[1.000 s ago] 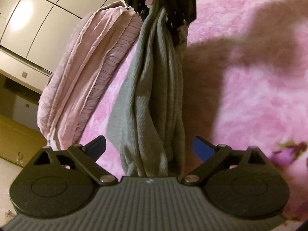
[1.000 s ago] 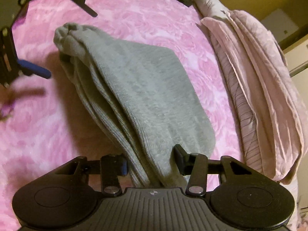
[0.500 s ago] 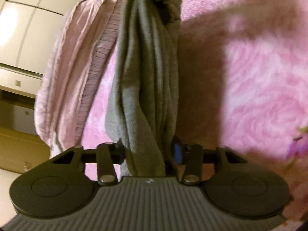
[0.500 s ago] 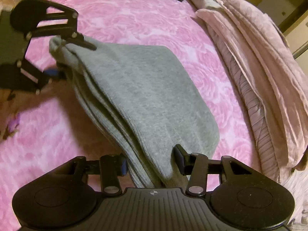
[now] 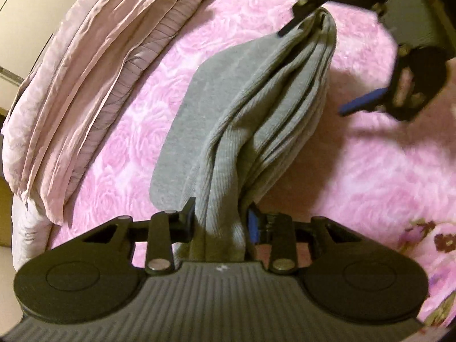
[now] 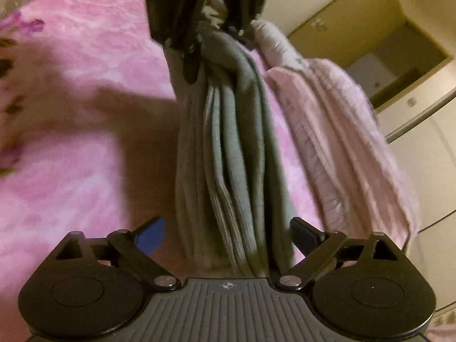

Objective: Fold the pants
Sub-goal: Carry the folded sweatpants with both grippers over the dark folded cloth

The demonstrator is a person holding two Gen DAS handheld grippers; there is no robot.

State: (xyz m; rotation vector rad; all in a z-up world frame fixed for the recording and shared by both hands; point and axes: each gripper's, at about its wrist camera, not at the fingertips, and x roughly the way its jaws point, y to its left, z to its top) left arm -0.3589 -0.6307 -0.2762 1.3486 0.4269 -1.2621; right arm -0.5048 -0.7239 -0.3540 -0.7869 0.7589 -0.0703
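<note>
Stretching between our two tools, the folded grey pants [image 5: 256,119] hang above the pink rose-patterned bedspread [image 5: 370,176], beside a crumpled pale pink sheet [image 5: 85,85]. Our left hand-held gripper [image 5: 221,222] is closing, pinching one bunched end. Our right hand-held gripper [image 6: 228,233] is opening, its pads clear of the cloth between them.

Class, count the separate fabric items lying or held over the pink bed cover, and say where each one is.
2. The gray pants hang bunched in the middle, one end between the left gripper pads. The folded pale pink blanket lies along the bed's edge. More may lie outside view.
</note>
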